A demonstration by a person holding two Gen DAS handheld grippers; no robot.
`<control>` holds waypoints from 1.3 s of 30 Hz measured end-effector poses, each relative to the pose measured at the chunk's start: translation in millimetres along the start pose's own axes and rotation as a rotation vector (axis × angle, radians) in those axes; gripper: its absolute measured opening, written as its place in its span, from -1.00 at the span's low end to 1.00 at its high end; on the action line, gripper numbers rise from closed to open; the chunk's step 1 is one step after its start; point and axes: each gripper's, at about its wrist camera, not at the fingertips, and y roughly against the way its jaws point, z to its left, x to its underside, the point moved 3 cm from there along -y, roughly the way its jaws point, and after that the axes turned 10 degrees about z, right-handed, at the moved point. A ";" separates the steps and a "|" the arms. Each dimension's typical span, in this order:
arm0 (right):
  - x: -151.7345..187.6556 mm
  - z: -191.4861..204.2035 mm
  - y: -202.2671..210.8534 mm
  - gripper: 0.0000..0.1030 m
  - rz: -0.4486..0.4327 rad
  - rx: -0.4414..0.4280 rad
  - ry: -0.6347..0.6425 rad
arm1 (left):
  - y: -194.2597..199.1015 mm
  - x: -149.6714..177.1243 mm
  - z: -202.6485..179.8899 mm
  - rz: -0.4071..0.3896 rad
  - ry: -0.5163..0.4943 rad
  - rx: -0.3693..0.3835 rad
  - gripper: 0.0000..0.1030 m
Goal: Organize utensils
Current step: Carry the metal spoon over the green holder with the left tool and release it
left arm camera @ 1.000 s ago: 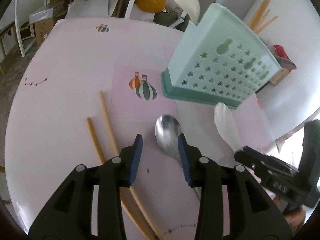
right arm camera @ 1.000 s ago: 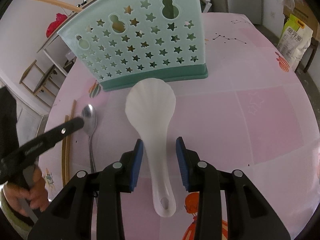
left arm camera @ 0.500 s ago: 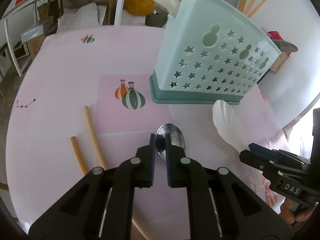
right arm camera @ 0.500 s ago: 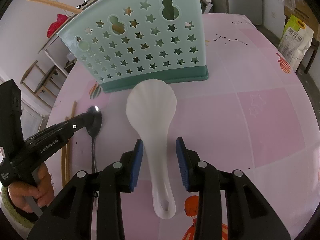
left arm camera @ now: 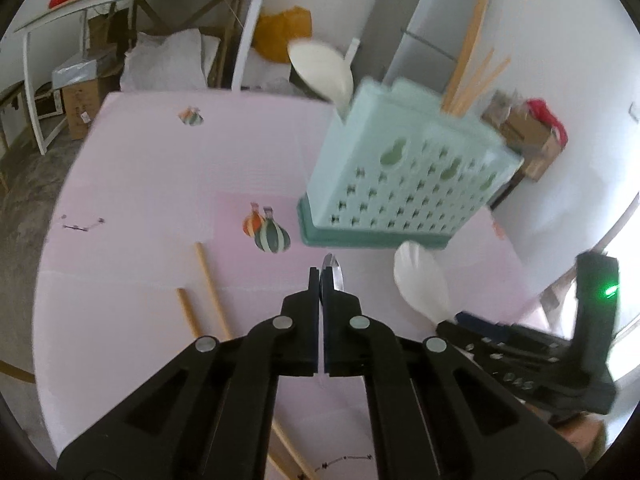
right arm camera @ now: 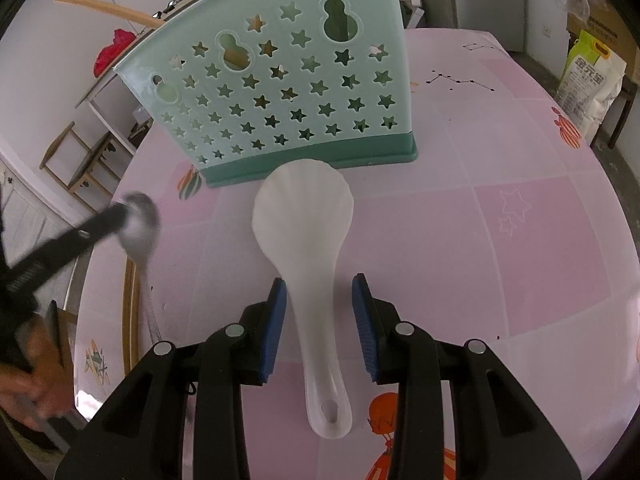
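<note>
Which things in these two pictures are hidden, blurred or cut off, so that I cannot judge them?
- Metal spoon, left wrist view: only the bowl's tip shows past the shut jaws; right wrist view: motion-blurred.
- Wooden chopsticks, left wrist view: near ends covered by the left gripper.
- Utensil holder, right wrist view: interior hidden by its front wall.

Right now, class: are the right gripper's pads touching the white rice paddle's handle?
Apart. The right wrist view shows the right gripper straddling the white rice paddle, pink tablecloth visible between each pad and its handle.

text: Chinese characters, illegible | on: yellow-green bag [right arm camera: 588,76]
</note>
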 end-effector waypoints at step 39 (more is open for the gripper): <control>0.3 -1.8 0.4 -0.34 0.001 -0.010 -0.011 | 77.4 -149.1 -30.3 -0.528 -0.079 -0.112 -1.00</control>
